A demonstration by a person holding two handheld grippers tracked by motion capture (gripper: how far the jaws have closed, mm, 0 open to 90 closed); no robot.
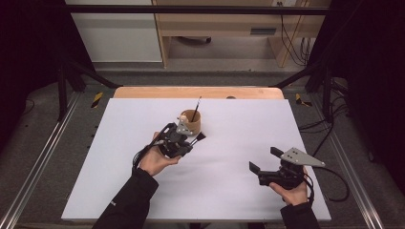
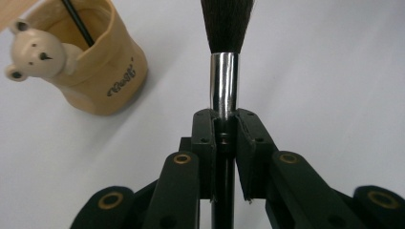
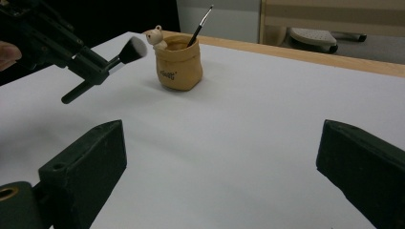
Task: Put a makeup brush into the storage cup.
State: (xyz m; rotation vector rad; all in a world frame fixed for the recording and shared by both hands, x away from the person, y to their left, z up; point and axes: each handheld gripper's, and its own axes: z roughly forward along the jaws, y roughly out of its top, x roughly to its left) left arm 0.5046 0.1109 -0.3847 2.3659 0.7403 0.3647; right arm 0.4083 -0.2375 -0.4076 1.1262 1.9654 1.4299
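I have the makeup brush clamped in my left gripper: the 2 jaws press on its black handle just below the silver ferrule, and the dark bristle head points away from me. In the right gripper view the brush hangs clear of the white table top, its bristle tip just beside the tan pouch-shaped holder and near the little bear figure on its rim. In the high view my left gripper sits just in front of the holder, near the table's middle. 1 thin black brush stands tilted inside the holder. My right gripper is well apart, near the right front of the table, jaws spread wide with nothing between them, pointed toward the holder.
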